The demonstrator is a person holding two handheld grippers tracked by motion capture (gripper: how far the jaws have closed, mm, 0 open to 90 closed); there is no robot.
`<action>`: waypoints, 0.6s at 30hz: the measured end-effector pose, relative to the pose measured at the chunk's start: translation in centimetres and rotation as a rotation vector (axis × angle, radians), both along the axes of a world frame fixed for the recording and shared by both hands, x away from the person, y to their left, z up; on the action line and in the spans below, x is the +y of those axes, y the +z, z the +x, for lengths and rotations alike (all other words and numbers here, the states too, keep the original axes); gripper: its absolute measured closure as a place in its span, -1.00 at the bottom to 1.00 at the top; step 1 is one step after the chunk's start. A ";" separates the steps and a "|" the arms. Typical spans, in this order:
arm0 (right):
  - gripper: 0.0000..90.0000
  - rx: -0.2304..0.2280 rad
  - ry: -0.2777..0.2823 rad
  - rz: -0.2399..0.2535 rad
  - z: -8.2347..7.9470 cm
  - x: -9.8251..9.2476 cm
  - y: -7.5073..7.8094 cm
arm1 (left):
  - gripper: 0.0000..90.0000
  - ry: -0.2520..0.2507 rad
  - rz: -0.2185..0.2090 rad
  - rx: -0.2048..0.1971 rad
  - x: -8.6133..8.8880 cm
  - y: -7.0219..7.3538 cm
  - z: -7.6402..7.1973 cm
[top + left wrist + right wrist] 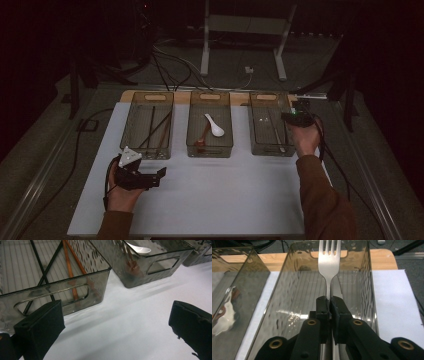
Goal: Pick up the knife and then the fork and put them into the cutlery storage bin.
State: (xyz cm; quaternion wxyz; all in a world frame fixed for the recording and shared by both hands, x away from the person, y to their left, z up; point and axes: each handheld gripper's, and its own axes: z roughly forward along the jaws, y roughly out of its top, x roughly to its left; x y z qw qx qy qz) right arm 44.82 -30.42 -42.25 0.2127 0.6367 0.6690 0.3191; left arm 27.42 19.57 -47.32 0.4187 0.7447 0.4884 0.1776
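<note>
Three smoky plastic bins sit in a row at the far side of the white mat, and the action is at the right bin (274,287). The right gripper (328,301) has its jaws clamped tight on the neck of a metal fork (329,262), tines pointing straight away from the hand toward the bin's far handle end, so the fork's long axis runs along the bin's length. It looks like it's hanging over the bin's interior, above the floor rather than resting on it, though I can't tell how high. A knife-like piece of cutlery (276,132) already lies lengthwise in there, right under the fork's line, so I'd guess the fork needs to land beside it. Nothing else seems to block the drop; the bin walls are well to either side. The left gripper (150,177) is way off, parked on the mat in front of the left bin (75,277) with its jaws wide apart and nothing between them. That bin holds chopsticks (72,267), and the middle bin (140,267) has a white spoon (140,250).
</note>
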 end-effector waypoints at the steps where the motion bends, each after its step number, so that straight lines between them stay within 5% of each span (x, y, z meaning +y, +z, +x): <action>1: 0.91 0.005 -0.004 0.001 0.1 0.1 -0.2 | -0.98 0.000 0.000 0.000 0.0 0.0 0.0; 18: 0.78 0.099 0.046 0.014 0.1 1.5 -2.9 | -0.98 0.005 0.004 -0.001 0.1 0.0 -0.1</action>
